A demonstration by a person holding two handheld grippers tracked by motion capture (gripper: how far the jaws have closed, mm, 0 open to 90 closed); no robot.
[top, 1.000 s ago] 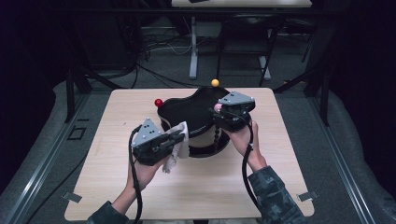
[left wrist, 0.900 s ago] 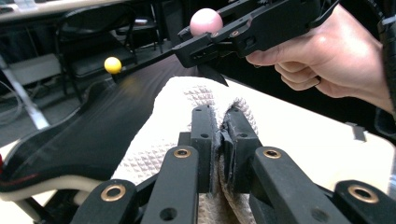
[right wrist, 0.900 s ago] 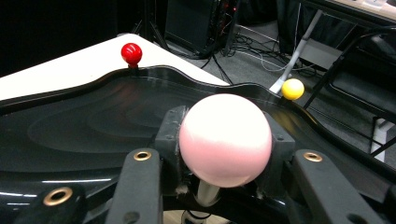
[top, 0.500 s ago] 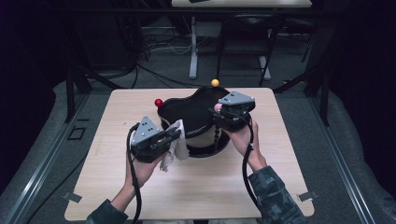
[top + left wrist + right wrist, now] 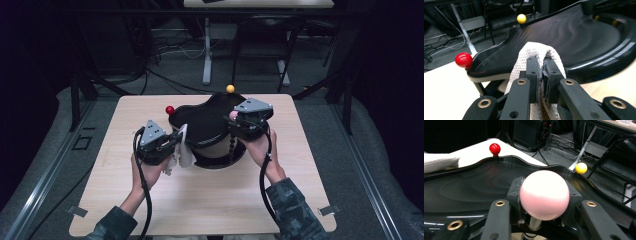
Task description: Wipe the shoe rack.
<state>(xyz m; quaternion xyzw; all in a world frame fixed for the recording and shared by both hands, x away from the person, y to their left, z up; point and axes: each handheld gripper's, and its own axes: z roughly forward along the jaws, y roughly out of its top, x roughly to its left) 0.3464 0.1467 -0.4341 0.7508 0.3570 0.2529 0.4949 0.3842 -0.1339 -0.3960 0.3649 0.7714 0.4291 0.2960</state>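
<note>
We see a light wood table (image 5: pixel 210 200) on a grey floor (image 5: pixel 385 165), room dark all round. Black frame posts (image 5: pixel 75 95) stand at the far left and right. Metal rails (image 5: pixel 45 175) run along the floor on both sides of the table. Behind it stands a second table (image 5: pixel 260 3) on a white leg (image 5: pixel 207 50), with loose cables (image 5: pixel 165 52) on the floor beneath. Light falls from above, mostly on the tabletop.

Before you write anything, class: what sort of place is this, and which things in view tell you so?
Probably a lab or recording workspace, not a home: a plain wooden table on a dark floor, loose cables behind it, and further table legs beyond.
</note>
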